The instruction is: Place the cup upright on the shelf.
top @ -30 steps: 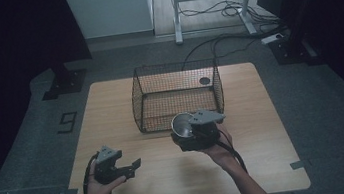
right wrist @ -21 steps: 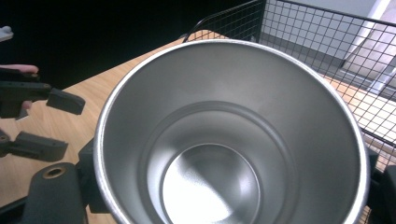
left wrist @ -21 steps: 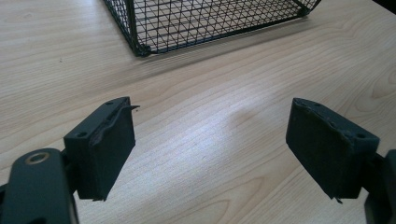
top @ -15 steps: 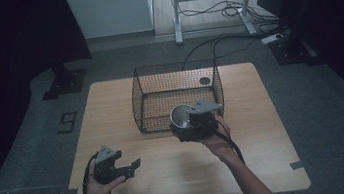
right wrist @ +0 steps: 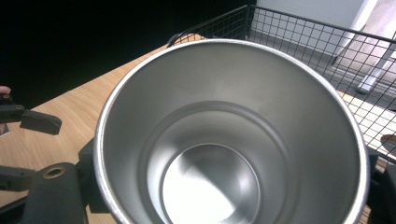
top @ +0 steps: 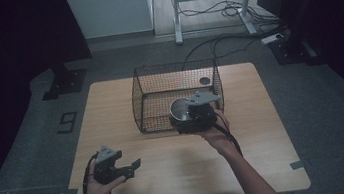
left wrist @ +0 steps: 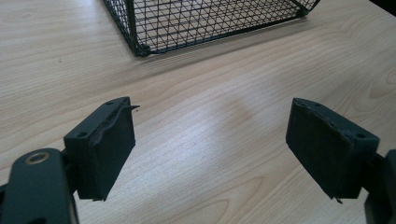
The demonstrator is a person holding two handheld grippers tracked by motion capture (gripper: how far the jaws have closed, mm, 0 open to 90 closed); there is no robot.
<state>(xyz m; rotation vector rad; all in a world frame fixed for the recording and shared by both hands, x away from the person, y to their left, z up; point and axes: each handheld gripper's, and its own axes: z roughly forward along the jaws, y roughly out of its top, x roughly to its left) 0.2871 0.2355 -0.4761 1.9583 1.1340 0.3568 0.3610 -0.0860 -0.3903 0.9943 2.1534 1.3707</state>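
The right gripper [top: 188, 117] has carried the steel cup [top: 180, 109] away from the person, up to the wire basket's [top: 148, 87] near wall; jaws clamped on its sides; a drop inside looks close. The cup stands upright, mouth up, long axis vertical. The left gripper [top: 130, 167] waits low over the table [top: 265, 130], jaws apart, empty.

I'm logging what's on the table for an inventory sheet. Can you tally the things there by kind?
Wire basket: 1
Steel cup: 1
Small dark round object in the basket: 1
Total: 3
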